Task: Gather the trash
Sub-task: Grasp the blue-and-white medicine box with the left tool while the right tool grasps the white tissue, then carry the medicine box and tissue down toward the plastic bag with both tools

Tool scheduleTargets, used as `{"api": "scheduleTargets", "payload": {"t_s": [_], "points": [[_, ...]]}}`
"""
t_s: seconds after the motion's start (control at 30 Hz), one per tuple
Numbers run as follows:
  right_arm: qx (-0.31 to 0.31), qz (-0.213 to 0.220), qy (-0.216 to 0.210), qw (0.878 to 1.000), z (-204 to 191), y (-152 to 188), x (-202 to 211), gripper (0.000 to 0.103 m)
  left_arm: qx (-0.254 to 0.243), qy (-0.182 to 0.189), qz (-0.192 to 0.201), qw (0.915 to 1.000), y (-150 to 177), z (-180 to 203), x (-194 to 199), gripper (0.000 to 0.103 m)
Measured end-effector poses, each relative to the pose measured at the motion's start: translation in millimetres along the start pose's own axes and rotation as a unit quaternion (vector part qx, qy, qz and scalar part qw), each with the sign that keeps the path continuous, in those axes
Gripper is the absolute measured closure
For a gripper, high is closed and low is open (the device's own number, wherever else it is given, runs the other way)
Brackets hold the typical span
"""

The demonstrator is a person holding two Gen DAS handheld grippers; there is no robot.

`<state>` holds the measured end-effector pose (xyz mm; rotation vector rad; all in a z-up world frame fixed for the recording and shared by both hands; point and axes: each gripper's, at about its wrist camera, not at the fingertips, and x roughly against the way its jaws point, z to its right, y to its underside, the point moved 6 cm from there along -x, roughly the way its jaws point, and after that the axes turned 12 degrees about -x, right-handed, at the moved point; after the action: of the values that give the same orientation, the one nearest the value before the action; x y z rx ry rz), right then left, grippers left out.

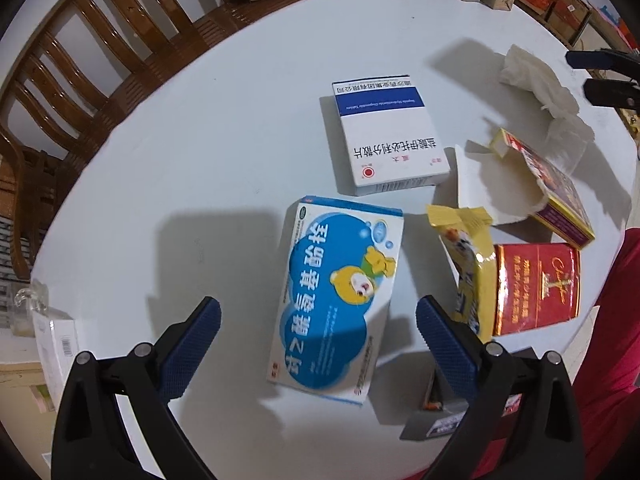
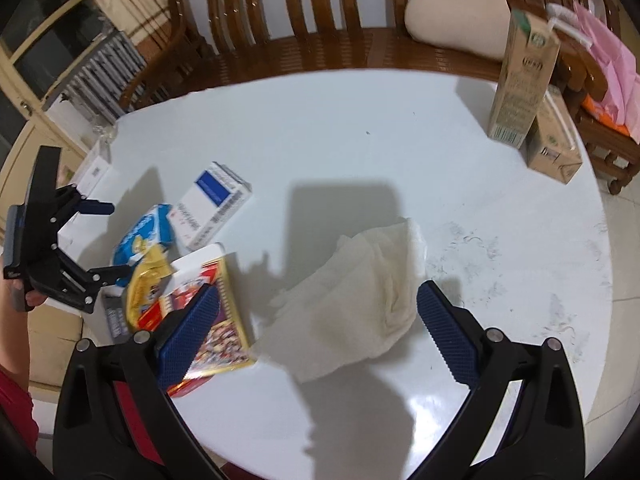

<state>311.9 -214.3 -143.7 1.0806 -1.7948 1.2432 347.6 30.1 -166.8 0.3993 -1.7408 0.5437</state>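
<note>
White round table (image 2: 360,128), wooden bench (image 2: 320,44) with a cushion (image 2: 456,12) along the far side. Left gripper (image 1: 318,328) hovers over the left of the table, jaws spread wide, nothing held; a blue cartoon medicine box (image 1: 336,300) lies flat between them. Just beyond it, a white-and-blue medicine box (image 1: 388,140). Right of these, a heap: yellow snack wrapper (image 1: 468,252), red pack (image 1: 536,288), gold-edged box (image 1: 548,184). Right gripper (image 2: 318,328) also wide open and empty, with a crumpled tissue (image 2: 360,300) lying between its jaws. Far right, two cartons (image 2: 524,80).
</note>
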Motion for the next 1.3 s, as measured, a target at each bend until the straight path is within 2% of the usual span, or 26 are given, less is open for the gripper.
{"api": "scheduleTargets", "payload": {"t_s": [0.33,0.47,0.53,0.57,0.6,0.77,0.87,0.9,0.93,1.0,1.17,1.3], "points": [[-0.021,-0.036,0.026,0.999,23.0,-1.8,-32.9,0.006,-0.007,0.008,-0.012,0.9999,-5.9,-1.1,-22.4,0.007],[-0.015,-0.038,0.031,0.999,23.0,-1.0,-38.7,0.010,-0.009,0.009,-0.017,0.9998,-8.8,-3.5,-30.2,0.007],[-0.014,-0.040,0.035,0.998,24.4,-0.9,-40.5,0.016,-0.009,0.011,-0.015,0.9998,-9.8,-3.5,-31.7,0.007],[-0.014,-0.041,0.036,0.998,23.6,-1.2,-41.7,0.027,-0.009,0.014,-0.014,0.9998,-9.5,-2.7,-31.4,0.007],[-0.016,-0.043,0.036,0.998,23.0,-1.4,-43.5,0.033,-0.009,0.017,-0.012,0.9997,-9.0,-2.0,-31.3,0.007],[-0.015,-0.042,0.043,0.998,26.3,-5.4,-41.2,0.053,-0.001,0.023,-0.006,0.9997,-10.3,-4.6,-33.7,0.008],[-0.017,-0.040,0.049,0.998,29.6,-7.8,-40.4,0.066,0.017,0.036,0.006,0.9992,-12.5,-11.5,-33.0,0.022],[-0.021,-0.039,0.047,0.998,31.8,-8.4,-39.8,0.070,0.024,0.037,0.007,0.9990,-12.4,-11.9,-32.0,0.029],[-0.024,-0.039,0.044,0.998,33.4,-9.0,-39.2,0.071,0.031,0.038,0.008,0.9988,-12.0,-12.8,-31.1,0.037],[-0.028,-0.037,0.042,0.998,35.0,-10.5,-37.9,0.076,0.044,0.043,0.007,0.9981,-12.5,-14.9,-29.9,0.043],[-0.024,-0.020,0.053,0.998,32.6,-14.7,-31.8,0.078,0.058,0.024,0.006,0.9980,-12.7,-18.8,-30.4,0.043],[-0.020,-0.003,0.061,0.998,29.5,-18.3,-23.3,0.079,0.081,0.006,0.021,0.9965,-10.6,-19.6,-19.1,0.043]]}}
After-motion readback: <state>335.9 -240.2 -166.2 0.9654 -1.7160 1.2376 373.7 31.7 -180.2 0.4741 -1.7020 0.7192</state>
